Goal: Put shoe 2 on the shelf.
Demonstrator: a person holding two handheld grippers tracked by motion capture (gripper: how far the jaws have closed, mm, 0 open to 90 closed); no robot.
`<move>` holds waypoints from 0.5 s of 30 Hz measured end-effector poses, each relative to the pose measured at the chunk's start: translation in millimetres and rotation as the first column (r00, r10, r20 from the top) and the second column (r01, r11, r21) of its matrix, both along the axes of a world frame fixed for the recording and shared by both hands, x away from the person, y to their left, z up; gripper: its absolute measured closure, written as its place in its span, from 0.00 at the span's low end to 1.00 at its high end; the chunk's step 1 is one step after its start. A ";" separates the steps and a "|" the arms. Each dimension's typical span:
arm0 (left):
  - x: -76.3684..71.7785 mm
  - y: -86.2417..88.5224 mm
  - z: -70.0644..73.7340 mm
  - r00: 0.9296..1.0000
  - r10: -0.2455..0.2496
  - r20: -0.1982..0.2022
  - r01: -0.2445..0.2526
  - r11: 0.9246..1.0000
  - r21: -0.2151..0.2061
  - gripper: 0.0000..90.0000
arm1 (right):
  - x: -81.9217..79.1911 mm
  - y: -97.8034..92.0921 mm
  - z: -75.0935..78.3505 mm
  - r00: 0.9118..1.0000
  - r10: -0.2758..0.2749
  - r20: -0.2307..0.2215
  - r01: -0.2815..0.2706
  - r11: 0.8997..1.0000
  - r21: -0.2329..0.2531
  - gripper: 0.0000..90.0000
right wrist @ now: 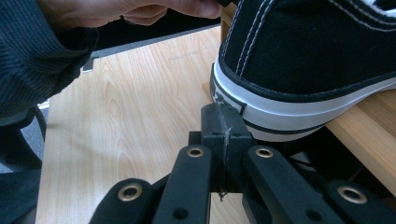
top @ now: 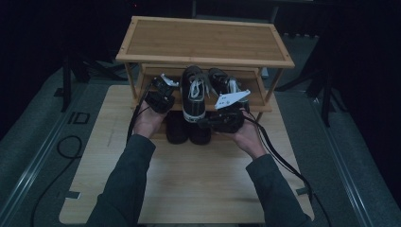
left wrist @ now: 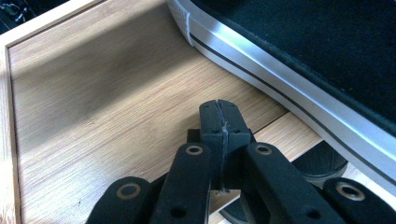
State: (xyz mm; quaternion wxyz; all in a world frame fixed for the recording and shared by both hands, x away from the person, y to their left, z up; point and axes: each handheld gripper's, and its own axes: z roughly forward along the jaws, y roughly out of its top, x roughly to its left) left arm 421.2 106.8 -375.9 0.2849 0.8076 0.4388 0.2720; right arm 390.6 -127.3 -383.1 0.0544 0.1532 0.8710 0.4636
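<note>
Both tools pressed together, empty: left tool (left wrist: 219, 109) rested on shelf (left wrist: 107, 93), right tool (right wrist: 223, 114) nudged against sneaker heel (right wrist: 243, 100), seemingly for seating it deeper.

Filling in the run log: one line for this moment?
left gripper: shut, empty, over shelf | right gripper: shut, empty, at sneaker heel | sneaker: on shelf, heel overhanging

left gripper (left wrist: 219, 116) closed, right gripper (right wrist: 223, 122) closed — forearms extended

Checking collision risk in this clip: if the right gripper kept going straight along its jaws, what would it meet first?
Most likely the white rubber heel of the black sneaker, which overhangs the shelf edge just beyond the shut right gripper. The gap looks small, though depth is hard to judge.
</note>
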 end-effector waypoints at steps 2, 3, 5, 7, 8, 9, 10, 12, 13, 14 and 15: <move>-0.1 -0.2 -0.1 1.000 0.000 0.001 0.000 1.000 -0.002 1.00 | -0.5 2.3 0.5 1.000 -0.009 0.011 0.009 1.000 -0.008 1.00; -0.2 -0.3 -0.1 1.000 0.000 0.002 0.000 1.000 0.000 1.00 | -0.3 3.3 0.6 1.000 -0.011 0.013 0.011 1.000 -0.009 1.00; -0.4 -0.4 -0.2 1.000 0.000 0.002 0.000 1.000 -0.001 1.00 | 0.7 6.0 0.0 0.999 -0.041 0.033 0.042 0.999 -0.019 1.00; -0.4 0.2 -0.3 1.000 -0.002 0.003 0.002 1.000 -0.002 1.00 | 4.6 6.3 -0.7 0.998 -0.059 0.018 0.059 0.998 -0.010 1.00; -0.3 0.2 -0.4 1.000 -0.002 0.003 0.002 1.000 -0.004 1.00 | 5.0 6.9 -0.6 0.998 -0.054 0.016 0.055 0.998 -0.006 1.00; -0.3 0.2 -0.4 1.000 -0.002 0.003 0.002 1.000 -0.004 1.00 | 4.8 7.6 -0.6 0.998 -0.055 0.023 0.055 0.998 -0.009 1.00; -0.3 0.2 -0.4 1.000 -0.002 0.004 0.002 1.000 -0.004 1.00 | 4.6 8.9 -0.7 0.998 -0.054 0.027 0.054 0.998 -0.013 1.00; -0.5 0.1 -0.4 1.000 0.000 0.004 0.001 1.000 -0.004 1.00 | 4.9 10.7 -0.5 0.998 -0.052 0.026 0.052 0.999 -0.011 1.00; -0.5 -0.1 -0.4 1.000 -0.001 0.004 0.001 1.000 -0.002 1.00 | 5.1 12.0 0.0 0.998 -0.051 0.026 0.052 0.999 -0.006 1.00; -0.5 -0.2 -0.4 1.000 -0.001 0.005 0.001 1.000 -0.002 1.00 | 5.5 13.0 0.5 0.998 -0.049 0.028 0.049 0.999 -0.001 1.00; -0.4 -0.2 -0.4 1.000 0.000 0.004 0.000 1.000 -0.003 1.00 | 5.5 13.8 1.1 0.998 -0.049 0.031 0.049 0.999 -0.004 1.00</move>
